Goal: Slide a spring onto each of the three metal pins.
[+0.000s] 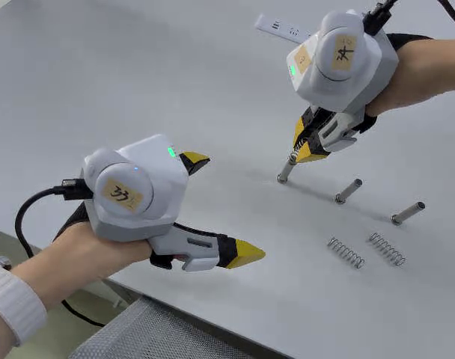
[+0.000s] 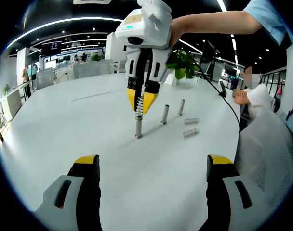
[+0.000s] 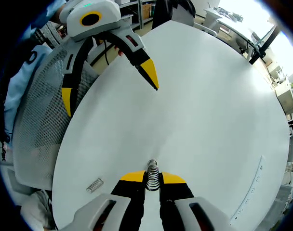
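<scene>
Three metal pins stand on the white table [image 1: 175,90]: the left pin [image 1: 286,170], the middle pin [image 1: 348,191] and the right pin [image 1: 407,213]. My right gripper [image 1: 302,149] is shut on a spring [image 2: 139,107], held upright with its lower end at the top of the left pin [image 2: 138,127]. In the right gripper view the spring [image 3: 152,177] sits between the shut yellow tips. Two loose springs [image 1: 346,253] [image 1: 387,249] lie in front of the pins. My left gripper [image 1: 224,208] hovers open at the near left, well apart from the pins, with nothing between its jaws.
A white strip [image 1: 284,30] lies at the far side of the table. A grey mesh chair [image 1: 138,333] stands below the near table edge. A seated person [image 2: 252,101] is at the table's right side.
</scene>
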The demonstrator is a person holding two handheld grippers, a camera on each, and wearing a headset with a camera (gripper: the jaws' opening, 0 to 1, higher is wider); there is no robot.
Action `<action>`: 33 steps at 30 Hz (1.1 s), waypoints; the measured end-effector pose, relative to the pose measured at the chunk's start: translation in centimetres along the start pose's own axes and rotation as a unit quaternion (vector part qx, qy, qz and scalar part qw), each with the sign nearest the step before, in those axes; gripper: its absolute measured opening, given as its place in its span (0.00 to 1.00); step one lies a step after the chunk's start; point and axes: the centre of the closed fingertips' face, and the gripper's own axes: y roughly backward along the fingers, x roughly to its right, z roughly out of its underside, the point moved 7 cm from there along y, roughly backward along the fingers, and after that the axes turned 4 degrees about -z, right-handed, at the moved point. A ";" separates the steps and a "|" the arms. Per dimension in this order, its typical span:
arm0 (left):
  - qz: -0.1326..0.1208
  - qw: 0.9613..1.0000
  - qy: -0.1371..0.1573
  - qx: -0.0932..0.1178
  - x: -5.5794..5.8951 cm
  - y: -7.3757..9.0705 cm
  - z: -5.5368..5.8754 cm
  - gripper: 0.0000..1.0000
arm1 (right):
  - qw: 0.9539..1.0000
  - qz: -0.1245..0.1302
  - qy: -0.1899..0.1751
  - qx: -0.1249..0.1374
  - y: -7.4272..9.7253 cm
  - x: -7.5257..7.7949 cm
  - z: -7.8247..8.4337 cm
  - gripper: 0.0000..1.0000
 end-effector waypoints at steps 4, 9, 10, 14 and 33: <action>-0.001 1.000 0.002 0.000 -0.1 0.1 0.1 0.90 | 1.000 -0.003 -0.002 -0.002 -0.5 -0.1 0.1 0.07; -0.002 1.000 0.003 0.000 -0.2 0.2 0.2 0.90 | 1.000 -0.007 -0.003 -0.008 -1.1 -0.1 0.1 0.07; -0.002 1.000 0.003 0.000 -0.2 0.2 0.3 0.90 | 1.000 -0.007 -0.004 -0.008 -1.5 0.0 0.1 0.07; -0.003 1.000 0.005 -0.001 -0.2 0.3 0.4 0.90 | 1.000 -0.008 -0.002 -0.018 -2.1 0.3 0.3 0.08; -0.006 1.000 0.011 -0.002 -0.2 0.5 0.7 0.89 | 0.999 -0.019 -0.012 -0.030 -3.8 -0.3 0.2 0.08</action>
